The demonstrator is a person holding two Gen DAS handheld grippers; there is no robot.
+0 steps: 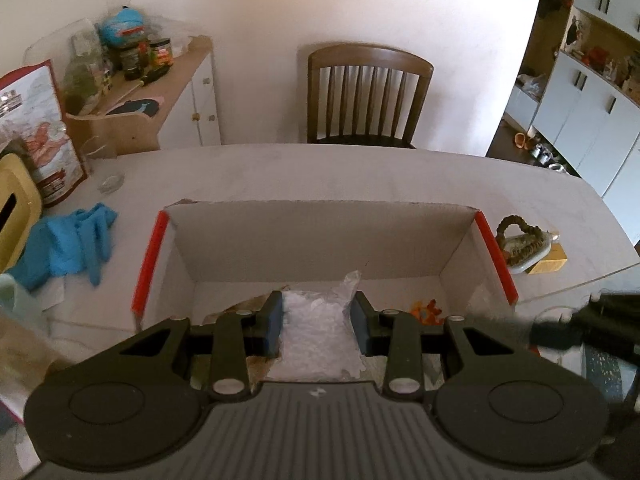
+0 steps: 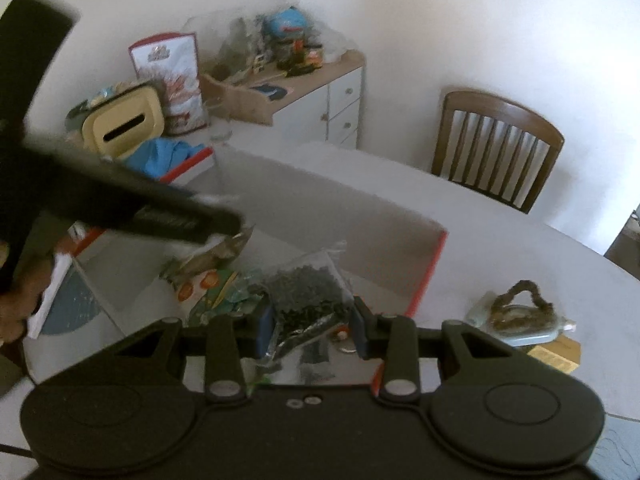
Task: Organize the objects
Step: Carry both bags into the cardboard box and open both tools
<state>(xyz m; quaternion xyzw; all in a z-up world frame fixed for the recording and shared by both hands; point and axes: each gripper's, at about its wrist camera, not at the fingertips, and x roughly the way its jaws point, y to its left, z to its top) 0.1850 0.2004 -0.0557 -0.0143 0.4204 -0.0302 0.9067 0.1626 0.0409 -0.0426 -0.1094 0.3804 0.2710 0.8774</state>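
A clear bag (image 1: 318, 334) is held by the left gripper (image 1: 318, 320) over the box (image 1: 320, 240). A dark bag (image 2: 310, 300) is held by the right gripper (image 2: 312, 320) over the box too.

Dim, soft indoor daylight; fisheye bending at the edges, motion blur smearing both views' dark foreground shapes.

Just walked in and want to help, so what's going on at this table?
A person is sorting items into a cardboard box. The left gripper holds a clear bag of white bits over it. The right gripper holds a bag of dark pieces above the box too.
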